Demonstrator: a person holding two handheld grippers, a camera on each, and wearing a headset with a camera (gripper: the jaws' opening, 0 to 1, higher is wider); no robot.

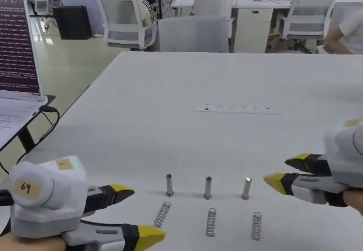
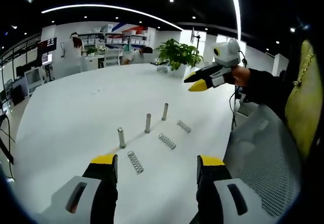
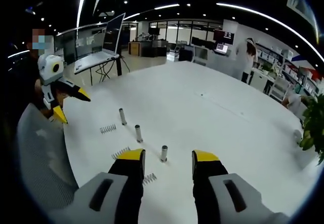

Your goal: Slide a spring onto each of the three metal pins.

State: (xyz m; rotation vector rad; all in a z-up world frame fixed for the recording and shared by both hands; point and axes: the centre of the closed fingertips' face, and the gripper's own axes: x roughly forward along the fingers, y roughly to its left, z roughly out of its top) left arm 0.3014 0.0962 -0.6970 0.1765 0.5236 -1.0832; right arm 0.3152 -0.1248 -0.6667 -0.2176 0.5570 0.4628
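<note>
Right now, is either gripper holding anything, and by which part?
Nothing is held. The left gripper and the right gripper are both open with empty jaws; the springs lie loose on the table beside the pins.

A wide white counter fills the open office. Far behind it stand grey chairs and white desks; an open laptop sits left, beside pale glossy floor. Strip lights line the ceiling.
</note>
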